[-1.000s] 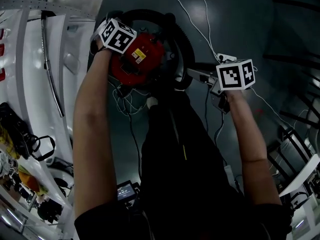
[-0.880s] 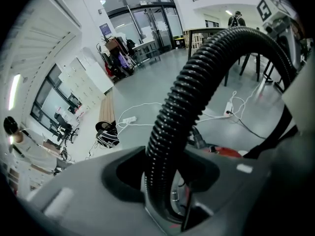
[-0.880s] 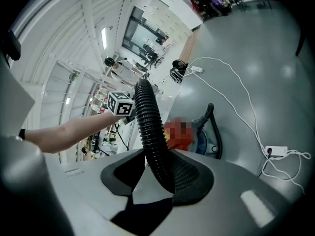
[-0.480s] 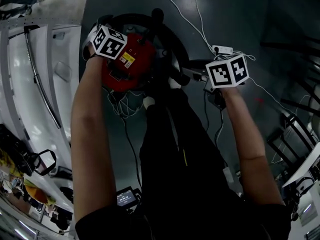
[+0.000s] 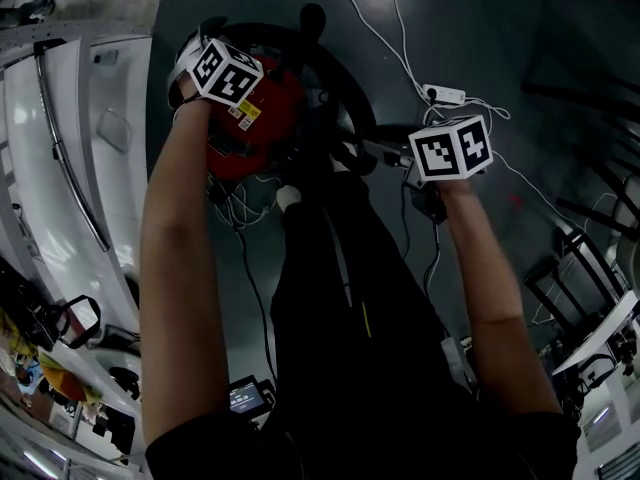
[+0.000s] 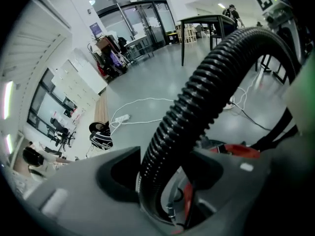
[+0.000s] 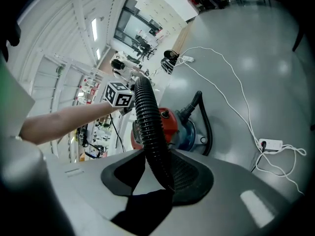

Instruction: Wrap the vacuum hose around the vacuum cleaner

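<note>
One red vacuum cleaner (image 5: 250, 133) was seen on the floor, one black hose (image 7: 147, 117) arched above it. Of two grippers, the right gripper (image 7: 157, 176) was clamped on the hose. The left gripper (image 6: 162, 181) jaws, just opened further, were parted around it.

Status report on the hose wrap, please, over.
Left gripper jaws just opened, hose loose between them. Right gripper shut on hose. Hose curves round vacuum cleaner. White power strip lies nearby.

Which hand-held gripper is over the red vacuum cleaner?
The left hand-held gripper: its marker cube overlaps the red vacuum cleaner, and its jaws have just been opening around the hose. The right hand-held gripper is aside, over floor.
</note>
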A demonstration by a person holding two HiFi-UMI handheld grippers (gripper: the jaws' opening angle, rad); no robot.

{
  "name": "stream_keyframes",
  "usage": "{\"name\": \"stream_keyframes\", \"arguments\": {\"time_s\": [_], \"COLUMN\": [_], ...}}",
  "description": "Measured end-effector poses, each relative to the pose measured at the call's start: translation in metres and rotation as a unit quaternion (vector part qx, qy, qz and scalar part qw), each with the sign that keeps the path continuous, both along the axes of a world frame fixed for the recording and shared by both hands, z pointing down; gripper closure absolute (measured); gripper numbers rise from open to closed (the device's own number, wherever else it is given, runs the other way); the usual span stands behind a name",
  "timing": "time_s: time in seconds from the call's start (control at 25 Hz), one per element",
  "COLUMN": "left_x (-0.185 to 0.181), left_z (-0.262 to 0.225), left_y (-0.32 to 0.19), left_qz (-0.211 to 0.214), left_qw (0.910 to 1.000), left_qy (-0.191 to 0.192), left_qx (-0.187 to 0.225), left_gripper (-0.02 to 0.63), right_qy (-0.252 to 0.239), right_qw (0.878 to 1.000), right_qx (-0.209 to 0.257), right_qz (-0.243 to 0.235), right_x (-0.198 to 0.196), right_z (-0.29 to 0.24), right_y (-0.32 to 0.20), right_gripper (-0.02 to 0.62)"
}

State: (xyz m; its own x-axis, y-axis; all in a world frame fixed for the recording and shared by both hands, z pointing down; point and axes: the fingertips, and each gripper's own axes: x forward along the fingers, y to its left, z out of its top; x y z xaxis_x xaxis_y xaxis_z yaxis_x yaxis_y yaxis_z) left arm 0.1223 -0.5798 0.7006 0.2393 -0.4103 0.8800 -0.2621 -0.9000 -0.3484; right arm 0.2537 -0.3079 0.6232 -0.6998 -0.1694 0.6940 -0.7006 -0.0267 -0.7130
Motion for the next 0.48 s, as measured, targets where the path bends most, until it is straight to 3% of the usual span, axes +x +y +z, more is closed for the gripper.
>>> {"name": "stream_keyframes", "arguments": {"time_s": [0.08, 0.2, 0.32, 0.48], "left_x": [0.004, 0.015, 0.023, 0.038], "left_z": [0.000, 0.003, 0.001, -0.013], "left_y": [0.002, 0.015, 0.028, 0.051], "left_qz": [-0.005, 0.026, 0.042, 0.027], "left_qw": [0.9999, 0.9996, 0.9989, 0.9965], "left_qy": [0.010, 0.012, 0.023, 0.076], "left_qx": [0.004, 0.000, -0.002, -0.019], "left_gripper": [0.324, 0.269, 0.264, 0.273], "right_qy": [-0.003, -0.008, -0.029, -0.046], "right_qw": [1.000, 1.000, 0.998, 0.997], "right_qx": [0.002, -0.001, -0.014, -0.018], "right_qz": [0.003, 0.021, 0.054, 0.063], "right_x": [0.000, 0.004, 0.007, 0.007], "right_z": [0.001, 0.004, 0.008, 0.008], "right_y": [-0.004, -0.013, -0.023, -0.028], "right_gripper": [0.441, 0.444, 0.453, 0.458]}}
